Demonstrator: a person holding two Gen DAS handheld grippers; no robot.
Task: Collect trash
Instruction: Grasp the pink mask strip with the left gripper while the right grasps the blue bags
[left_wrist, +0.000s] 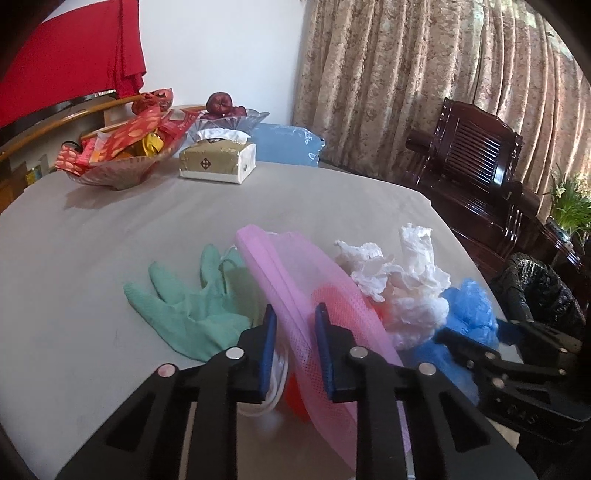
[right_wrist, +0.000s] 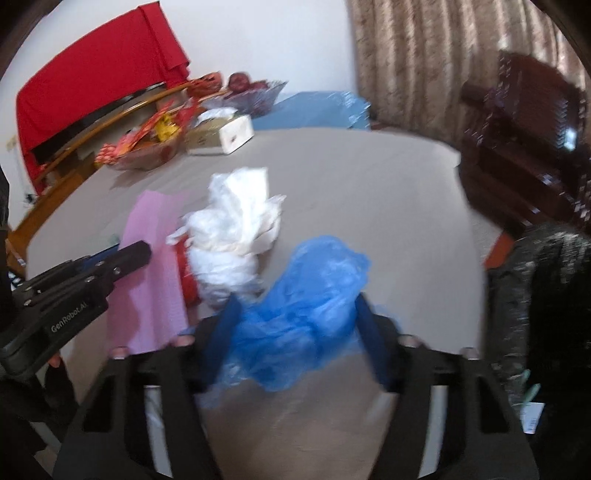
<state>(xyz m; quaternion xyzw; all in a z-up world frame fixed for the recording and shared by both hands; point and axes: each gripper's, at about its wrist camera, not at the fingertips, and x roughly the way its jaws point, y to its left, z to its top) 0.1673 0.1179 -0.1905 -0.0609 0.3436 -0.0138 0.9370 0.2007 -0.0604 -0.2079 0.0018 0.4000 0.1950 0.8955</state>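
A pile of trash lies on the grey table (left_wrist: 110, 229): a green glove (left_wrist: 184, 310), a pink mesh bag (left_wrist: 295, 280), crumpled white tissue (left_wrist: 399, 288) and a blue plastic wad (left_wrist: 469, 310). My left gripper (left_wrist: 295, 325) is open, its fingers on either side of the pink mesh bag. My right gripper (right_wrist: 299, 317) is open around the blue plastic wad (right_wrist: 306, 295), which lies between its fingers. It also shows at the right in the left wrist view (left_wrist: 480, 343). The white tissue (right_wrist: 236, 221) and the pink bag (right_wrist: 147, 266) lie to the left of the wad.
A bin lined with a black bag (left_wrist: 539, 288) stands off the table's right edge, also in the right wrist view (right_wrist: 546, 295). At the back of the table are a snack bowl (left_wrist: 122, 155), a tissue box (left_wrist: 218, 158) and a fruit bowl (left_wrist: 232, 114). A dark wooden chair (left_wrist: 476, 158) stands to the right.
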